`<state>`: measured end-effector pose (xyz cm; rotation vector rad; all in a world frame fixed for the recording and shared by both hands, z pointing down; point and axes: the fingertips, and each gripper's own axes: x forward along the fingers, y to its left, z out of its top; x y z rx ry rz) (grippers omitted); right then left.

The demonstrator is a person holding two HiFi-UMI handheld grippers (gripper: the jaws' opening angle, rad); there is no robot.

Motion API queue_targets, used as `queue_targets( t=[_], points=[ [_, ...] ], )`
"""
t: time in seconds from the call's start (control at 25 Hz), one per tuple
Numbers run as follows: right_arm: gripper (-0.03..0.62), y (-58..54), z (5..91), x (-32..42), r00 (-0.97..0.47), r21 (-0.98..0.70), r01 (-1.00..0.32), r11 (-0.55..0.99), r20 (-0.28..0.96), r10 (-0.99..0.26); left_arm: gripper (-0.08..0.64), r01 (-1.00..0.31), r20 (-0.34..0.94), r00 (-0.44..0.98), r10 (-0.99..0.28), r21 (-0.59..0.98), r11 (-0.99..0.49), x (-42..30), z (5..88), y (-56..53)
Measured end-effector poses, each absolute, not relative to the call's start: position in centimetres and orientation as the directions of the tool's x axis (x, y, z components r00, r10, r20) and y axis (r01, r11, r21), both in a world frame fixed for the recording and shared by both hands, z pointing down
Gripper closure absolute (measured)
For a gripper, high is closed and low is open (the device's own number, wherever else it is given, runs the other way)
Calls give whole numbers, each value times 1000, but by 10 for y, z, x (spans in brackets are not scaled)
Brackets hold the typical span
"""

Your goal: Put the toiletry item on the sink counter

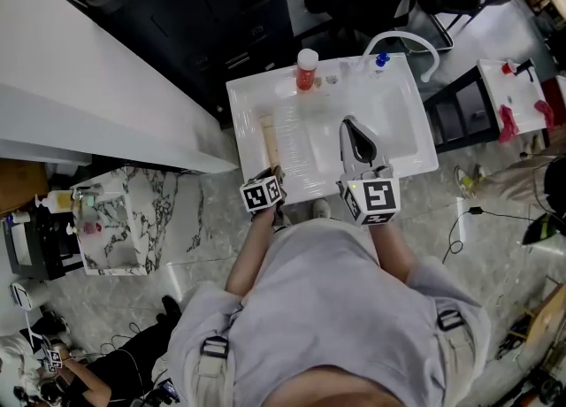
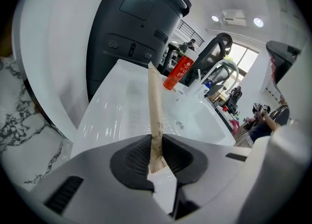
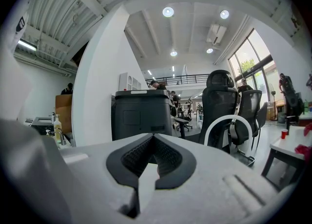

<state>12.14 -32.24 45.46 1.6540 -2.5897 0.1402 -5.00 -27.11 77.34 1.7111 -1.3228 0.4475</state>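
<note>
While our left claw (image 2: 157,163) clamps the wrapped toiletry stick (image 2: 155,103), its length points far along the counter (image 1: 245,122), left side

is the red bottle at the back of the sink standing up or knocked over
Upright. The red bottle stands on its base on the back rim of the sink, white cap on top.

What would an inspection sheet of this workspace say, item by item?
Surface: white sink counter, glossy.
Job's things: beige packet, gripped, over the counter's left part.
Clutter: orange bottle and small blue item at the back edge.
Grippers: left gripper shut on the packet; right gripper shut, empty.
Cables: black cable on the floor at right.
Surroundings: black cabinet behind; marbled table at left.
</note>
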Motion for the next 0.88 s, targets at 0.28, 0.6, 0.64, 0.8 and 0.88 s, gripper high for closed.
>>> queue_targets(
  t=[0.28, 0.6, 0.64, 0.8, 0.88],
  points=[
    [588, -320, 455, 124, -417, -43, -909, 415, 107, -903, 502, -902, 735, 361, -575, 432, -14, -50, 775, -269],
    [588, -319, 455, 121, -423, -47, -906, 420, 106, -900, 433, -890, 717, 386, -580, 455, -30, -49, 775, -267],
    [588, -320, 455, 120, -425, -47, -905, 422, 106, -899, 433, -890, 718, 386, -580, 456, -28, -49, 775, -267],
    [589, -321, 455, 116, -434, -47, -901, 431, 107, -895, 433, -892, 708, 384, -592, 450, -40, -51, 767, -268],
    [588, -322, 456, 113, -439, -48, -898, 437, 107, -892, 437, -896, 700, 376, -607, 441, -46, -54, 762, -271]
  ],
)
